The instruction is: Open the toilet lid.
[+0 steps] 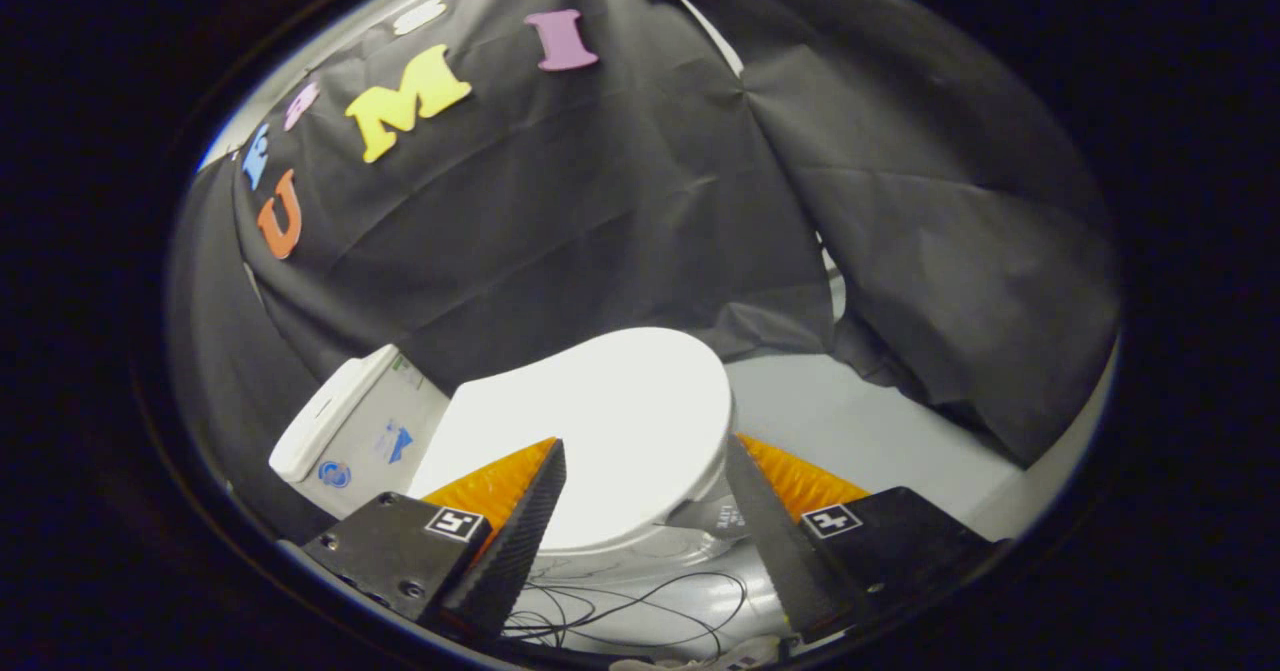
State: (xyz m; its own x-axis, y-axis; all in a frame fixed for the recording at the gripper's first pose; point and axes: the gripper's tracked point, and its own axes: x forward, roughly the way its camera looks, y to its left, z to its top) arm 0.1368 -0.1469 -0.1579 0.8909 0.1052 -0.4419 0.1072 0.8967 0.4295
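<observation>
Two fingers of the gripper [640, 461] stand spread wide apart with nothing held between them, their tips hovering just above the near edge of the toilet lid [590, 421]. Furthest left, the white cistern [345, 431] sits tilted in this view, blue stickers on its side, just beside the lid's rear. Next comes the left finger [515, 541], then the lid itself, white, closed flat over the bowl and lying between and beyond the fingers. Under its front rim a strip of the bowl [640, 551] shows, with thin dark cables [640, 606] looped below it. Then the right finger [770, 541], and past it a pale grey floor [860, 431] runs up to the black cloth wall [900, 201] draped behind everything.
</observation>
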